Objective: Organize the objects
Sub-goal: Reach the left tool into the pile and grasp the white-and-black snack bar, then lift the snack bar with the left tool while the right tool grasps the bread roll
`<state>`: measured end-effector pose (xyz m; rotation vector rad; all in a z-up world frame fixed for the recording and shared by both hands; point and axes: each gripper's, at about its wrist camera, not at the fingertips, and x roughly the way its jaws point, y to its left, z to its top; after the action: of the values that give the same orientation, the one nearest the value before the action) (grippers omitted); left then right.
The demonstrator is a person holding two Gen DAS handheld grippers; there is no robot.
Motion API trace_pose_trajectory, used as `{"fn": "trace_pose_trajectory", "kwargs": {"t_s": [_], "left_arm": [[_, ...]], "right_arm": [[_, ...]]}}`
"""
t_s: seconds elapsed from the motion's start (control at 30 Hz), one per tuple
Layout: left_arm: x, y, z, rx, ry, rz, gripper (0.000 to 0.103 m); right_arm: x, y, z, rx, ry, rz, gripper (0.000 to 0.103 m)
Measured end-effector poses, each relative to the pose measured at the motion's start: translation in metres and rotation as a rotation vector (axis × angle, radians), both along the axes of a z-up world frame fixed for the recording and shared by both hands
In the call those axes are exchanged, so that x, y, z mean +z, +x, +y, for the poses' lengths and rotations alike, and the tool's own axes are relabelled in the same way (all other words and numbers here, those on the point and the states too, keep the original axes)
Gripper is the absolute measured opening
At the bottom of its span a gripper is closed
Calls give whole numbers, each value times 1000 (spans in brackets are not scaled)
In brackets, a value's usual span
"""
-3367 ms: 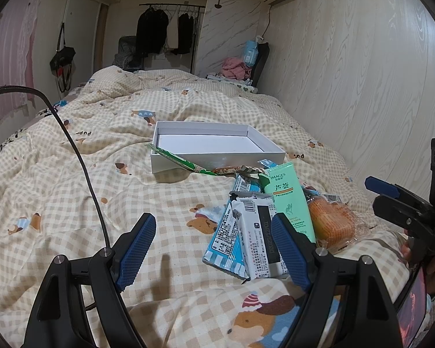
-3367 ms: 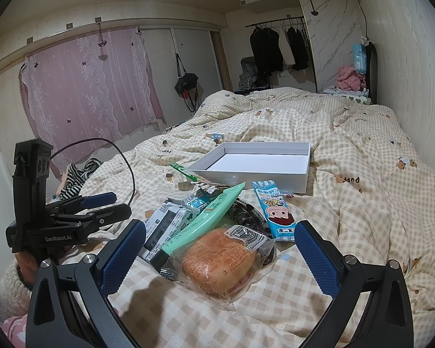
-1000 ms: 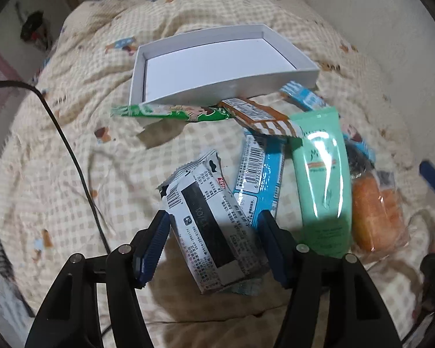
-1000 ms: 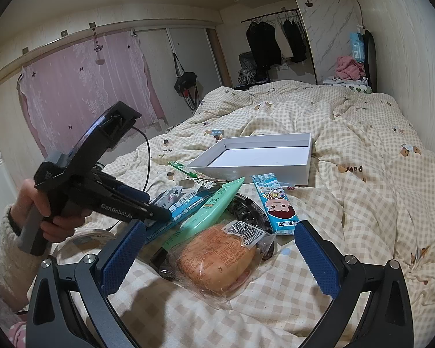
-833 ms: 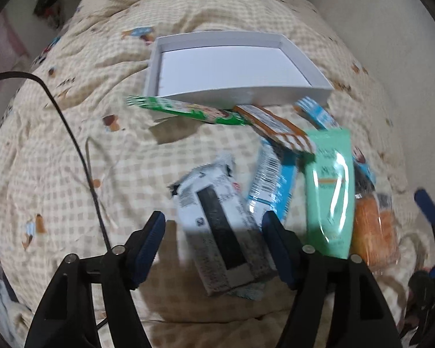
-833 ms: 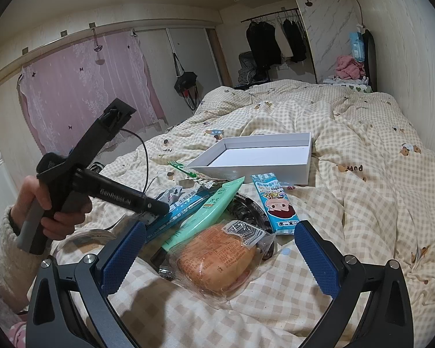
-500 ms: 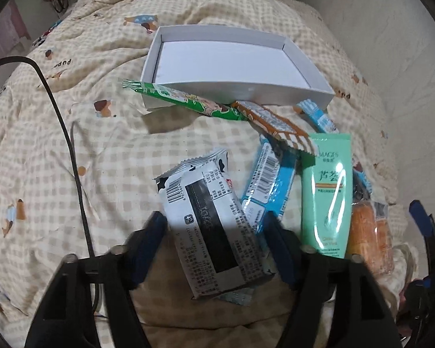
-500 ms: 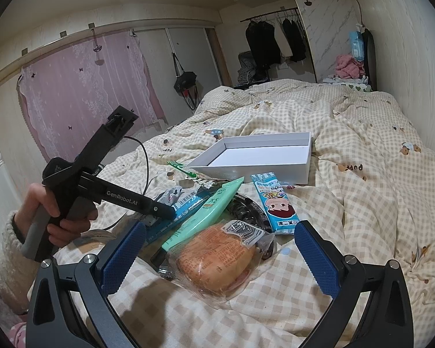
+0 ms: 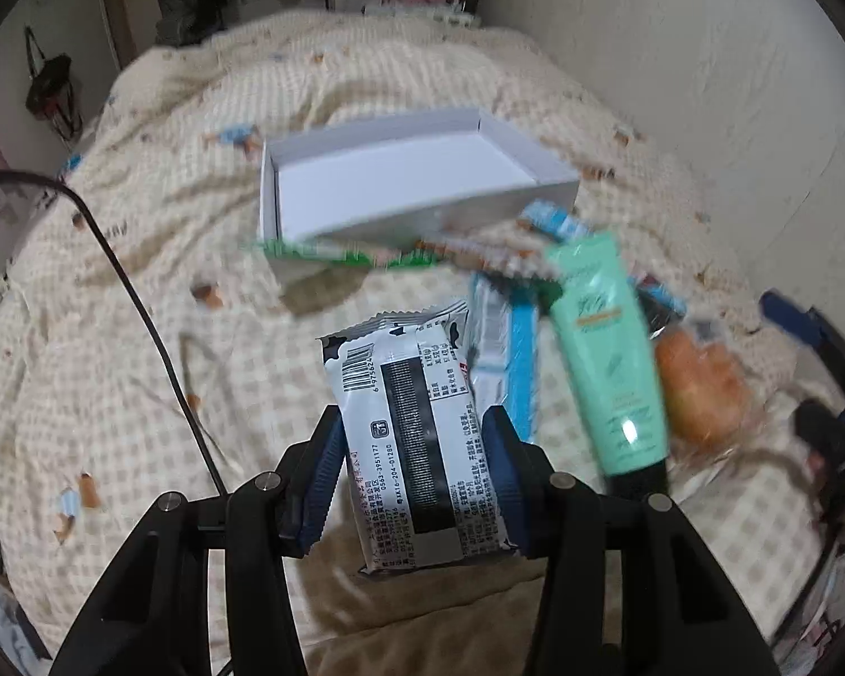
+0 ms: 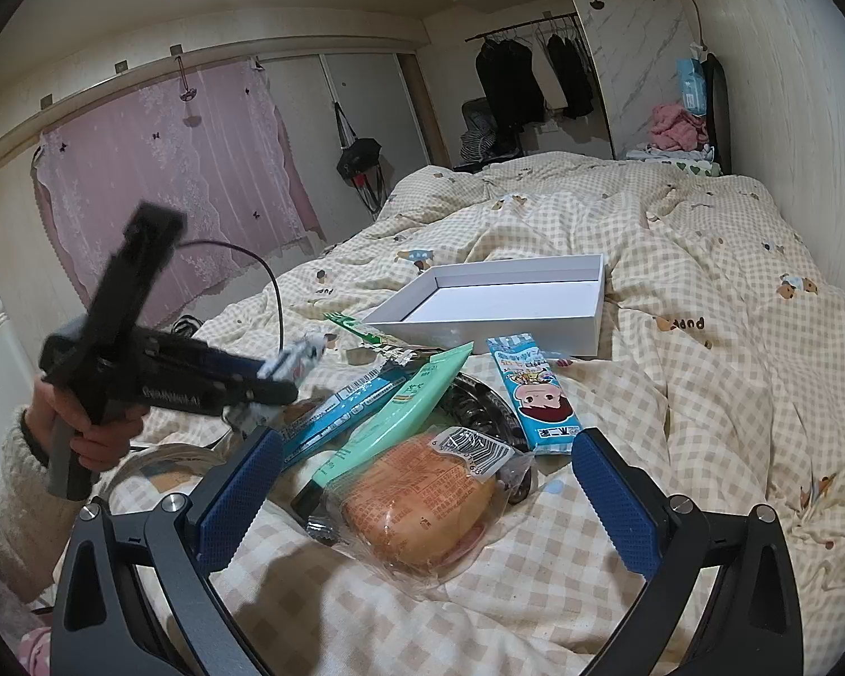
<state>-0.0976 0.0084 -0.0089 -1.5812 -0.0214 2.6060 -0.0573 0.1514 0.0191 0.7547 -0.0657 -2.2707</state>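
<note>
My left gripper point(image 9: 414, 467) closing on silver snack packet point(image 9: 417, 428), barcode legible here only. Right view alone shows my right gripper point(image 10: 422, 487) wide, empty, over bread bag point(image 10: 422, 507).

On the bed point(image 10: 704, 394), the box point(image 10: 496, 332) lies far; the tube point(image 10: 400, 405) and bun point(image 10: 417, 501) lie nearer, packet point(image 10: 535, 388) right of them.

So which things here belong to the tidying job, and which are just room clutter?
Job: white box; black-and-white packet in left hand-held gripper; green tube; bagged bun; blue cartoon packet.

Lying about: pink curtain; hanging clothes; black cable.
</note>
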Motion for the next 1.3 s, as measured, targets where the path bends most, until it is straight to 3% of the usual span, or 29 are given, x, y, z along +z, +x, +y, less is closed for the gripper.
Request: {"fn": "trace_pose_trajectory", "kwargs": {"t_s": [0.37, 0.47, 0.63, 0.8, 0.93, 1.07, 1.2, 1.3], "left_arm": [[-33, -8, -22, 97, 178, -122, 51], [-34, -7, -24, 111, 203, -119, 51], [-22, 4, -19, 127, 147, -36, 50], [17, 34, -23, 130, 184, 237, 50], [41, 50, -21, 121, 209, 364, 50], [41, 53, -16, 114, 233, 405, 50], [25, 48, -18, 122, 240, 323, 50], [22, 50, -20, 122, 262, 327, 50]], "right_arm": [[-1, -1, 0, -1, -2, -2, 103], [-1, -1, 1, 0, -2, -3, 103], [-1, -1, 0, 0, -4, -3, 103], [-2, -1, 1, -1, -5, -4, 103], [-2, -1, 1, 0, -6, -9, 103], [-2, -2, 3, -1, -12, -12, 103], [-3, -4, 2, -3, -12, -16, 103], [-4, -5, 2, -1, -16, -22, 103]]}}
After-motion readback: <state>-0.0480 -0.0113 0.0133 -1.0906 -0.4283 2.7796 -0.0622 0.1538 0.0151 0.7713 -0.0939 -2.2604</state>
